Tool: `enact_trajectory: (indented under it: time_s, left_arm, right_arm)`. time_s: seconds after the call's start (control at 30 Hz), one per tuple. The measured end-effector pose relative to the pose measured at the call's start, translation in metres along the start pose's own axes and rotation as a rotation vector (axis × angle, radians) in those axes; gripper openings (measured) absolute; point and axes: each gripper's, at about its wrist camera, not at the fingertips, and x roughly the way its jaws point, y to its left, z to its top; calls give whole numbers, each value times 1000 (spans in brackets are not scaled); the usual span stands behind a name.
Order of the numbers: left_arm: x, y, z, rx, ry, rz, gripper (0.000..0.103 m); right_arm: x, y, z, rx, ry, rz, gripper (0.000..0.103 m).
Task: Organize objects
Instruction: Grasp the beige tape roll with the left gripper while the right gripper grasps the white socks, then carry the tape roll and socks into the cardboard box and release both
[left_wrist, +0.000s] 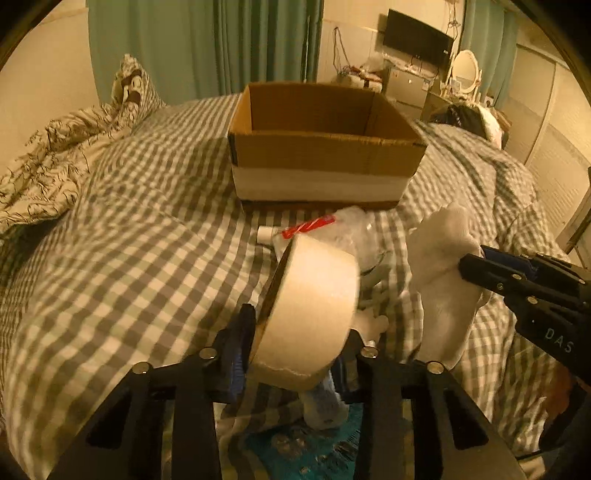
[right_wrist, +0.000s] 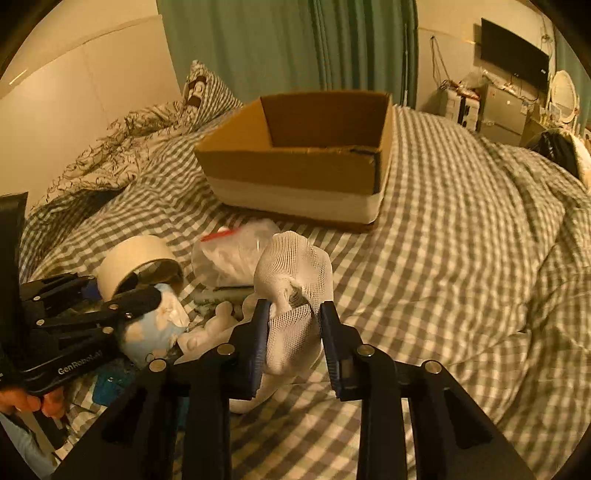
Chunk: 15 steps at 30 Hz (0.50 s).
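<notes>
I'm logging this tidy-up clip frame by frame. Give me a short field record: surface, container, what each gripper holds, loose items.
surface: checked bedspread
container: open cardboard box, nothing visible inside
left gripper: shut on roll of tape, lifted
right gripper: shut on white mesh cloth
loose items: clear plastic bag, blue patterned object

Green curtains hang behind the bed, with a wall television and oval mirror opposite.
</notes>
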Motion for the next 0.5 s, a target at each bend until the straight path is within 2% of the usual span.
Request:
enact_trajectory:
  time_s: [0.2, 0.27, 0.5]
  left_arm:
    - [-29, -3, 7, -9, -59, -27, 35]
    - [-37, -4, 11, -4, -77, -22, 22]
    - [-53, -12, 24, 29, -116, -10, 18]
  right_arm:
    - [-26, 3, 1, -6, -39, -10, 27]
    - [-32, 5, 2, -9, -48, -14, 27]
    - [-56, 5, 6, -17, -97, -27, 27]
